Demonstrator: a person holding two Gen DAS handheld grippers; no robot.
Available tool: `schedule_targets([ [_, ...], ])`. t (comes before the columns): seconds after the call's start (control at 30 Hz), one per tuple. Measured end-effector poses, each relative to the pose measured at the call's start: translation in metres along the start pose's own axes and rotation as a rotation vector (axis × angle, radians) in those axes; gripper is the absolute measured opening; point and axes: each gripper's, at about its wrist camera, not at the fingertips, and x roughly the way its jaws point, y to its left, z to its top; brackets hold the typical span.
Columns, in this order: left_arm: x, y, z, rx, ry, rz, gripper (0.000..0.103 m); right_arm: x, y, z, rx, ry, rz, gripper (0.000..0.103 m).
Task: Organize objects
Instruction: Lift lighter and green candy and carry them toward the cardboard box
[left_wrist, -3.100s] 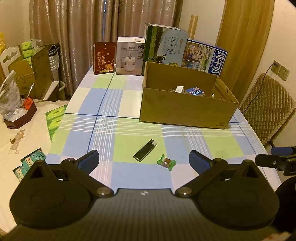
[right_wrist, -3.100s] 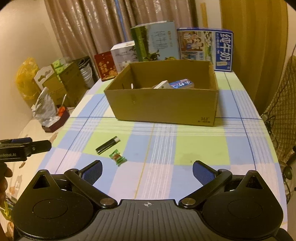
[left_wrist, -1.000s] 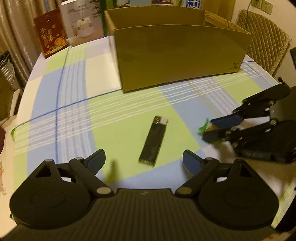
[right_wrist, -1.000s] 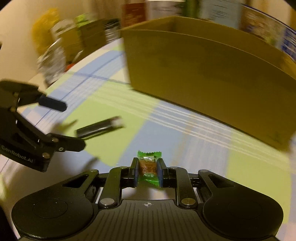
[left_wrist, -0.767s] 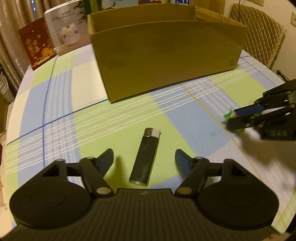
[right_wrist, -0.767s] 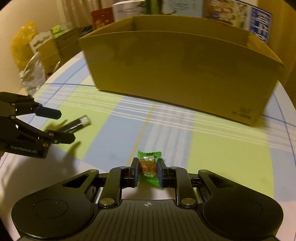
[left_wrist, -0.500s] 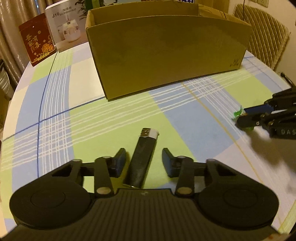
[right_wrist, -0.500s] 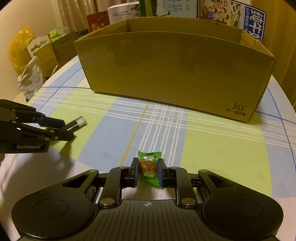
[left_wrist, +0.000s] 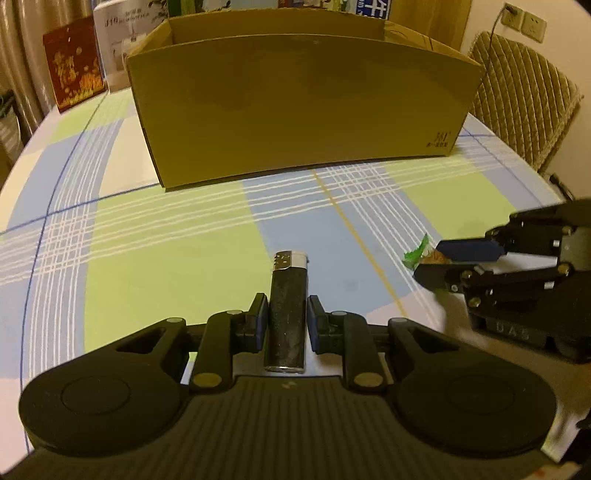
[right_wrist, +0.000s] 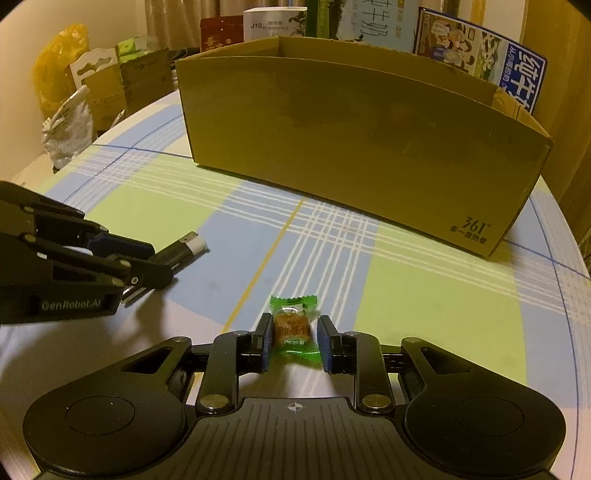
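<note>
Through my left wrist camera, my left gripper has just closed its jaws on the black lighter, which lies on the checked tablecloth before the cardboard box. Through my right wrist camera, my right gripper pinches the green-wrapped candy, just above the cloth, right of the lighter.

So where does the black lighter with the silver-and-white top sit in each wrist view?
Left wrist view: the black lighter with the silver-and-white top is low centre, clamped between the left gripper jaws.
Right wrist view: lighter at mid-left, only its capped end protruding from the left gripper.
Shared landmark: the open brown cardboard box behind it.
</note>
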Motion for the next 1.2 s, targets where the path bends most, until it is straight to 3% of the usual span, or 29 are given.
schedule_targets([
  [0.53, -0.001, -0.005, -0.002, 0.003, -0.014, 0.017, 0.018, -0.008, 0.002, 0.003, 0.011, -0.005, 0.003, 0.018],
  [1.2, -0.074, -0.044, 0.023, -0.145, -0.071, 0.007, 0.018, -0.102, -0.034, 0.024, 0.206, -0.068, -0.047, 0.018],
])
